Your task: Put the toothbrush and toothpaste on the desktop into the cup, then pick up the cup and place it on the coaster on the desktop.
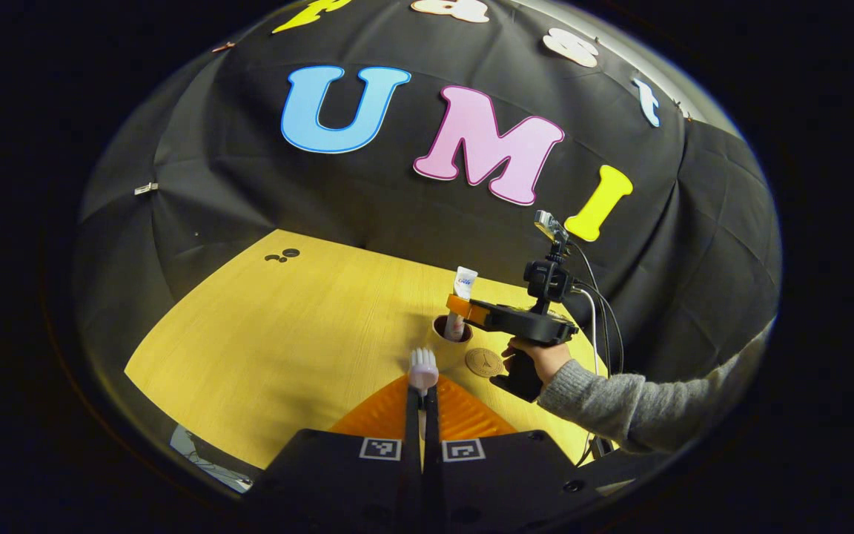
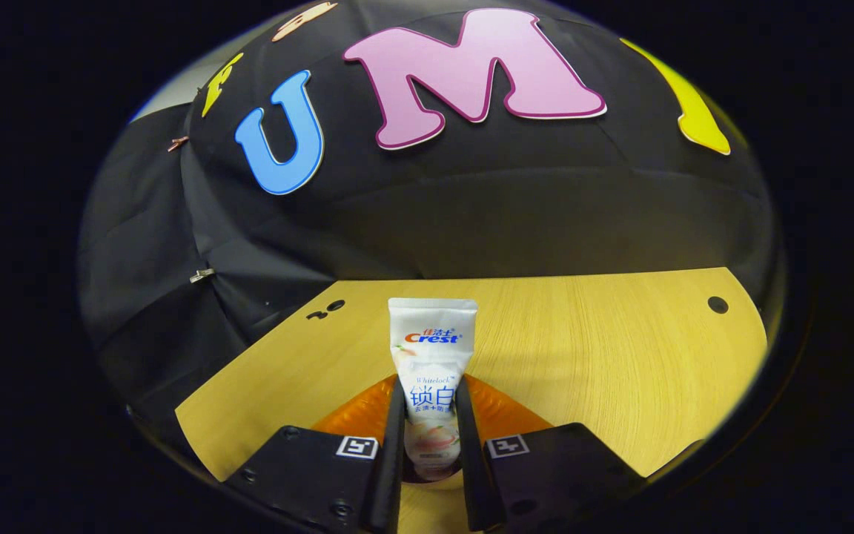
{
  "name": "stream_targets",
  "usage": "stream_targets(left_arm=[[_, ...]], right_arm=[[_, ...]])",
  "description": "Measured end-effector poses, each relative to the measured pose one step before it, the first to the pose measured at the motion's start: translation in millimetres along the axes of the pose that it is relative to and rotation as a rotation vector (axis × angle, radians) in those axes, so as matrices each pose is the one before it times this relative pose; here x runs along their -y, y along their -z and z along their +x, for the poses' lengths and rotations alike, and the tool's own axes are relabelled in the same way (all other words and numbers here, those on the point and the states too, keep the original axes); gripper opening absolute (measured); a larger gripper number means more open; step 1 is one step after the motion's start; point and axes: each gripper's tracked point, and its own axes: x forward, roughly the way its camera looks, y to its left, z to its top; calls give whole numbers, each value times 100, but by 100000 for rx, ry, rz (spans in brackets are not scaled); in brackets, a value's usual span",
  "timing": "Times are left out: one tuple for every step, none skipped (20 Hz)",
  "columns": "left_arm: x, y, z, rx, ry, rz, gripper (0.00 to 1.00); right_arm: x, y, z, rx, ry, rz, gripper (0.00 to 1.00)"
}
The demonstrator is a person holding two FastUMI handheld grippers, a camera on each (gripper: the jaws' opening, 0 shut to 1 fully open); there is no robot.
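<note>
My left gripper [image 1: 422,397] is shut on the toothbrush [image 1: 423,368], whose white bristle head sticks up past the fingertips. Just beyond it a tan cup [image 1: 448,343] stands on the yellow wooden desktop [image 1: 286,334]. The white toothpaste tube [image 1: 463,291] stands upright with its lower end inside the cup. The right gripper [image 1: 459,305], held by a hand, grips the tube from the right. A round wooden coaster [image 1: 484,362] lies right of the cup. In the right gripper view, my right gripper [image 2: 431,415] is shut on the toothpaste tube [image 2: 433,356], both fingers pressing its sides.
A hand in a grey sleeve [image 1: 620,400] reaches in from the right, with cables [image 1: 597,311] trailing behind the gripper. Small dark holes [image 1: 283,256] mark the desktop's far left corner. The desktop [image 2: 605,356] ends at the black cloth wall.
</note>
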Motion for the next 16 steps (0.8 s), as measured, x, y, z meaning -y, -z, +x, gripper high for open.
stream_targets(left_arm=[[177, -67, 36, 154, -152, -89, 6], [15, 82, 13, 124, -363, -159, 6], [97, -106, 12, 190, -133, -297, 6], [124, 61, -61, 411, -254, -391, 6], [201, -152, -98, 561, -80, -317, 6], [74, -165, -7, 559, -210, -160, 6], [198, -71, -95, 206, -81, -173, 6], [63, -19, 114, 370, -269, -110, 6], [191, -280, 139, 450, -121, -152, 6], [273, -177, 155, 644, 61, -59, 6], [215, -406, 184, 657, 11, 65, 6], [226, -243, 357, 702, 422, 166, 6], [349, -406, 387, 720, 500, 190, 6], [305, -352, 363, 868, 600, 344, 6], [326, -482, 346, 836, 662, 476, 6], [414, -427, 573, 997, 1018, 511, 6]], right_arm=[[-35, 414, -92, -1457, -222, -346, 38], [-140, 503, -76, -1296, -416, -751, 33], [-63, 426, -55, -864, -90, -617, 34], [-105, 434, -121, -1330, -562, -395, 41], [11, 375, -153, -1371, 308, -243, 35], [-370, 423, -128, -618, -1764, 426, 36], [-188, 150, -92, -551, -665, 37, 47], [-58, 62, -101, -161, 127, -285, 41], [264, -143, -148, 36, 970, 80, 42], [61, -257, -400, 113, 289, 909, 55], [63, -268, -340, 335, -151, 1378, 56], [134, -408, -423, 587, -100, 1279, 57], [272, -513, -541, 897, -117, 1340, 57], [132, -569, -590, 768, -334, 1423, 57], [317, -494, -635, 793, -125, 1346, 57], [429, -484, -874, 491, 331, 1023, 57]])
